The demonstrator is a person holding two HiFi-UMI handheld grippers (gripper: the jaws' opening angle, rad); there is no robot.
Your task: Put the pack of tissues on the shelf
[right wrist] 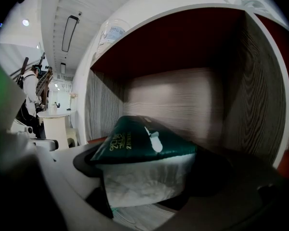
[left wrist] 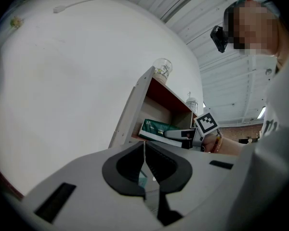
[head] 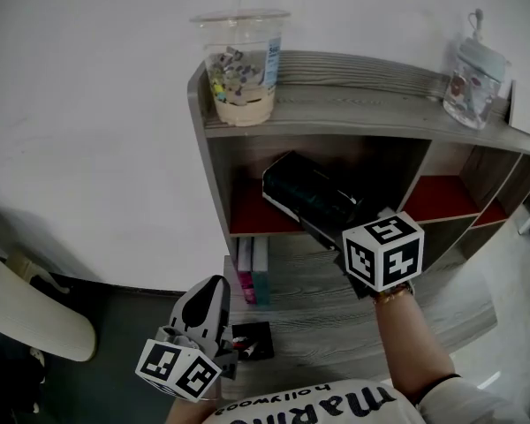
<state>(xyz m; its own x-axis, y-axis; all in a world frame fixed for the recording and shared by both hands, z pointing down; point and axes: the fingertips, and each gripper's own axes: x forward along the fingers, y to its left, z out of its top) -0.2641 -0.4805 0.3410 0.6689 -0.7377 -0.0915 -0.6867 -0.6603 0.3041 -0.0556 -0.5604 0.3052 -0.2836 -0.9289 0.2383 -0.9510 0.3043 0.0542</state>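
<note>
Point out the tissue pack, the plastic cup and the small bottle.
tissue pack (right wrist: pixel 144 141), right gripper view, on its green top face.
plastic cup (head: pixel 243 73), head view, on its side wall.
small bottle (head: pixel 473 82), head view, on its body.

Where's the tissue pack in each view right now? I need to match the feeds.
Head view: tissue pack at centre, at the mouth of the shelf's upper left compartment.
Left gripper view: pack right of centre, at the same opening.
Right gripper view: pack lower centre, clamped in the right gripper.
Shared landmark: the grey wood-grain shelf.
</note>
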